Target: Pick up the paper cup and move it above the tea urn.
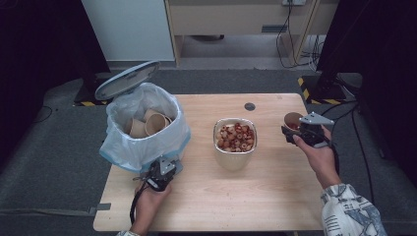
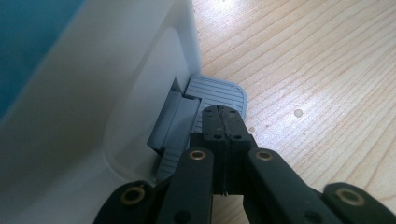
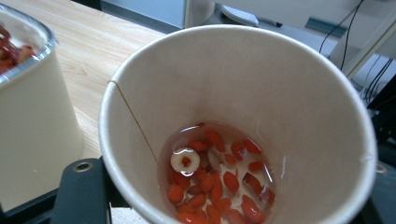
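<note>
Sitting between right fingers [image 3: 81, 186]: paper cup [image 3: 243, 93]

The high view is taken from above the near edge, facing forward and down over the whole table [image 1: 275, 196]. The left gripper view is set low, very near the bin's pedal [image 2: 217, 95]. The right gripper view is aimed down into a cup [image 3: 243, 121]; the bowl [image 1: 235, 142] is shared with the high view.

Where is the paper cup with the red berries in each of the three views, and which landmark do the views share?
High view: paper cup at right, held in the right gripper.
Left gripper view: not in it.
Right gripper view: paper cup in the centre, close up.
Shared landmark: the wooden table.
</note>
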### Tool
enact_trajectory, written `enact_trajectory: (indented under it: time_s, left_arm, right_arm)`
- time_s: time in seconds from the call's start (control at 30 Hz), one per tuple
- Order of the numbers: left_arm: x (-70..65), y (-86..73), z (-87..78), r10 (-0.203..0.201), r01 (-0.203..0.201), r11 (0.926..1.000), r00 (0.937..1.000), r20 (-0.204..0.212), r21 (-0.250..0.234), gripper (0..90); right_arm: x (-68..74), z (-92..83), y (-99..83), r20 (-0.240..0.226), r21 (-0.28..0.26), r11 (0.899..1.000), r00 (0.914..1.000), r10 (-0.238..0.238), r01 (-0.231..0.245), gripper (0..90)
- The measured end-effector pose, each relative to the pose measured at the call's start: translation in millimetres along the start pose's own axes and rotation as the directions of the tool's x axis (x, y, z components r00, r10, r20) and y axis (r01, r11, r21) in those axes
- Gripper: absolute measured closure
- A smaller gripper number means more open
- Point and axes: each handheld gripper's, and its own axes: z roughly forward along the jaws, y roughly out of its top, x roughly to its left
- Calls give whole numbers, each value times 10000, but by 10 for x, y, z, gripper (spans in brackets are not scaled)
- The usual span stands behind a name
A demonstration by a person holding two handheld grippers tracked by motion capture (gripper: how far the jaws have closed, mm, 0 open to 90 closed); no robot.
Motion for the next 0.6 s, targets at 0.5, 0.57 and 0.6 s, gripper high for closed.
enact_trajectory:
  time_s: [0.5,0.57,0.6]
  left_arm:
    - [5,0,0,-12,12,10000,10000,26,4,897]
    - [6,0,0,-14,14,10000,10000,34,0,897]
    - [7,0,0,-16,16,10000,10000,40,2,897]
  right_arm:
    - [-35,-137,496,-68,-454,9960,9970,-772,768,308]
    - [-30,-140,557,-119,-508,9941,9953,-965,957,308]
    - [-29,-141,579,-160,-548,9929,9942,-1063,1053,308]
